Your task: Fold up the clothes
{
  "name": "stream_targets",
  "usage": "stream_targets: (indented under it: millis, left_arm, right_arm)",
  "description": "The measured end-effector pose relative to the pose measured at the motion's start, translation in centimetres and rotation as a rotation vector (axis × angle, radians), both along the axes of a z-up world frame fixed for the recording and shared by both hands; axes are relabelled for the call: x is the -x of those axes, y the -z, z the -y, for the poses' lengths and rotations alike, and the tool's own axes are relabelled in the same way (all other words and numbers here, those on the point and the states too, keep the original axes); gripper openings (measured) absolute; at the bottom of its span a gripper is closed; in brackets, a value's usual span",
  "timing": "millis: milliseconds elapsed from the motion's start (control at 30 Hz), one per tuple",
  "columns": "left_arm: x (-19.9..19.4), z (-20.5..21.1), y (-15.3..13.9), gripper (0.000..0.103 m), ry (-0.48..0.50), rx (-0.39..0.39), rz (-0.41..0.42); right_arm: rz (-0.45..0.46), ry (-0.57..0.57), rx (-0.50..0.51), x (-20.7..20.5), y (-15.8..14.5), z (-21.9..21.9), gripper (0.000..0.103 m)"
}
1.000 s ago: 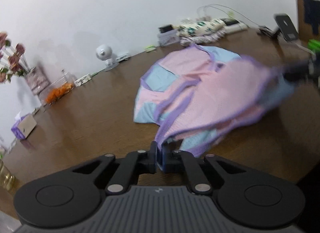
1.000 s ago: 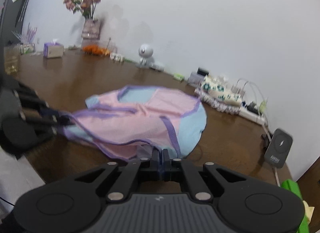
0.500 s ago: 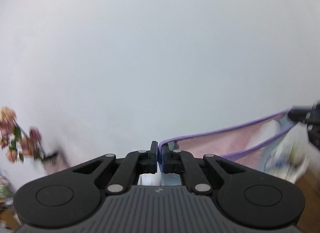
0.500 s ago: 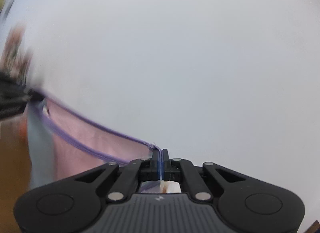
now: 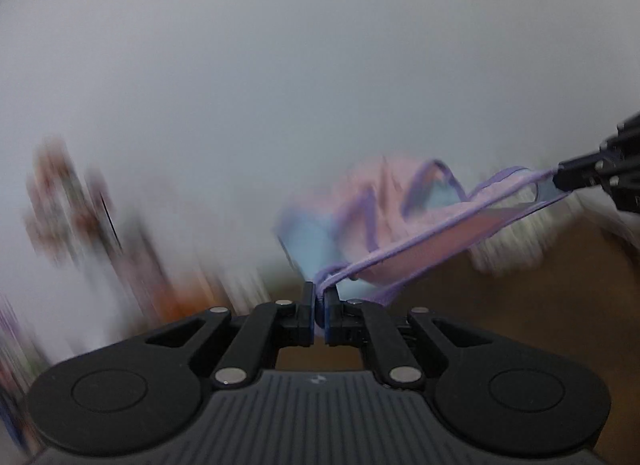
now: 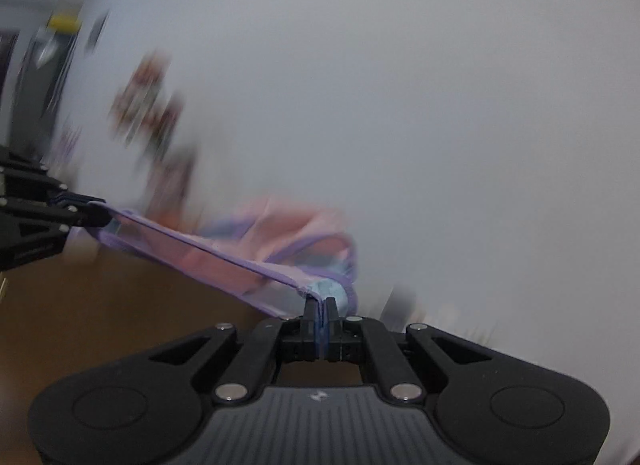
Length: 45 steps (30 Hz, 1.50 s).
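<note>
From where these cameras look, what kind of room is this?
Probably a room in a home: a brown wooden table, a plain white wall, blurred flowers at the back, and a pink garment held up.

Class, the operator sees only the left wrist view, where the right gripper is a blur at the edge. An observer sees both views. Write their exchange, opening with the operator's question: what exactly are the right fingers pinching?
Observer: The right gripper is shut on a corner of the pink garment, where a light-blue patch meets the purple trim.
Operator: Is the cloth slack between the two grippers?
Observer: No. In the right wrist view the purple edge runs in a straight, taut line to the left gripper, with the brown table showing below it.
</note>
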<state>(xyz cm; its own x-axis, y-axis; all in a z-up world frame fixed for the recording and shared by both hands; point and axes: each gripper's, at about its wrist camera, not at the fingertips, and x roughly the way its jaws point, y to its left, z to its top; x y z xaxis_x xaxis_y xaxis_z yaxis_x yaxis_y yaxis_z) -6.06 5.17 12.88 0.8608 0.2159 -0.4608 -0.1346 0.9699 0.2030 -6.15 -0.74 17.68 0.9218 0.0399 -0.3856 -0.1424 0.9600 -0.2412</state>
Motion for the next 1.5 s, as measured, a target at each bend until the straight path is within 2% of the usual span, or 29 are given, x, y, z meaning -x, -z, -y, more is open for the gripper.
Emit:
stream_targets:
  millis: [33,100,133,167,200,267,333,400,433,467,533,600,700,733,767,800,867,933,967,1000,1100,1167,1200,1233,1267,1367,1400,1500]
  left_arm:
    - [2.4,0.0,2.8,0.025,0.016,0.075,-0.049]
    - [7.8,0.3,7.2,0.029,0.042,0.209,-0.134]
    - [10.6,0.3,8.1,0.034,0.045,0.251,-0.156]
    - [12.6,-0.5,8.2,0.040,0.037,0.310,-0.155]
    - [14.4,-1.5,8.2,0.051,0.027,0.372,-0.150]
    - [15.4,-3.8,6.7,0.054,0.007,0.442,-0.112]
    - [12.7,-4.7,5.7,0.055,-0.018,0.425,-0.086]
    - [8.3,-4.4,5.6,0.054,-0.029,0.330,-0.082]
    - [5.9,-3.9,5.9,0.053,-0.032,0.276,-0.084]
    - [3.7,-3.7,6.3,0.053,-0.025,0.263,-0.102]
    - [0.1,-3.1,7.5,0.053,-0.016,0.252,-0.138]
    - [-2.4,-2.4,8.8,0.055,-0.018,0.236,-0.164]
    - [-4.8,-2.1,10.6,0.053,-0.049,0.186,-0.209]
    - [-5.0,-2.3,11.1,0.036,-0.052,0.178,-0.221]
    - [-5.0,-2.6,11.3,0.025,-0.053,0.179,-0.214]
    - [-4.8,-3.0,11.2,0.004,-0.057,0.170,-0.217]
    - [-3.9,-4.1,10.6,0.003,-0.126,0.147,-0.163]
    - [-1.3,-5.1,9.7,0.003,-0.240,0.096,-0.107]
    - [-0.3,-5.5,9.6,0.003,-0.270,0.100,-0.106]
    - [0.7,-5.8,9.5,0.004,-0.293,0.110,-0.110]
    - [3.1,-5.2,9.2,0.008,-0.229,0.138,-0.161]
    - [4.2,-5.4,8.0,0.028,-0.179,0.184,-0.155]
    - [4.5,-6.0,7.3,0.054,-0.159,0.222,-0.139]
    - [4.4,-6.7,6.5,0.063,-0.151,0.244,-0.114]
    - [3.5,-7.4,6.0,0.063,-0.146,0.236,-0.099]
    - [-2.2,-9.7,5.7,0.061,-0.177,0.140,-0.132]
    - [-4.6,-10.5,6.0,0.058,-0.184,0.146,-0.147]
    - [-11.6,-12.8,7.0,0.059,-0.219,0.164,-0.189]
  right_arm:
    - [-0.071,-0.009,-0.006,1.3,3.6,-0.3,0.000]
    - [-0.210,-0.029,-0.017,3.9,10.6,-0.8,0.001]
    - [-0.256,-0.061,-0.013,6.4,12.7,-0.6,0.002]
    - [-0.285,-0.073,-0.033,9.4,13.5,-0.6,0.008]
    - [-0.306,-0.070,-0.071,11.5,13.7,0.1,0.012]
    - [-0.314,-0.096,-0.150,14.9,13.0,1.1,0.035]
    - [-0.260,-0.094,-0.232,15.0,11.4,2.2,0.045]
    - [-0.233,-0.055,-0.277,12.5,10.5,2.4,0.042]
    - [-0.245,-0.044,-0.262,10.8,11.1,1.9,0.035]
    - [-0.256,-0.034,-0.246,9.1,11.7,1.4,0.026]
    - [-0.285,-0.044,-0.220,6.3,13.0,0.1,0.021]
    - [-0.310,-0.065,-0.204,4.4,14.3,-1.2,0.021]
    - [-0.335,-0.049,-0.202,4.1,15.3,-1.7,0.021]
    - [-0.343,-0.044,-0.201,4.0,15.7,-1.8,0.021]
    - [-0.352,-0.039,-0.200,3.8,16.0,-2.0,0.021]
    - [-0.359,-0.034,-0.199,3.8,16.3,-2.1,0.021]
    - [-0.351,-0.031,-0.187,4.2,16.5,-2.0,0.021]
    - [-0.363,-0.017,-0.168,4.7,16.3,-1.9,0.021]
    - [-0.369,-0.010,-0.159,4.9,16.2,-1.8,0.020]
    - [-0.373,0.005,-0.149,4.9,16.2,-1.4,0.020]
    - [-0.383,0.051,-0.121,4.8,16.0,-0.1,0.017]
    - [-0.390,0.082,-0.102,4.7,15.8,0.7,0.018]
    - [-0.394,0.097,-0.093,4.7,15.8,1.2,0.018]
    - [-0.397,0.112,-0.083,4.6,15.7,1.6,0.018]
    - [-0.400,0.128,-0.074,4.6,15.6,2.0,0.018]
    - [-0.409,0.171,-0.047,4.5,15.4,3.2,0.018]
    - [-0.394,0.159,-0.059,4.8,15.1,3.1,0.018]
    - [-0.352,0.119,-0.095,5.7,14.1,2.7,0.019]
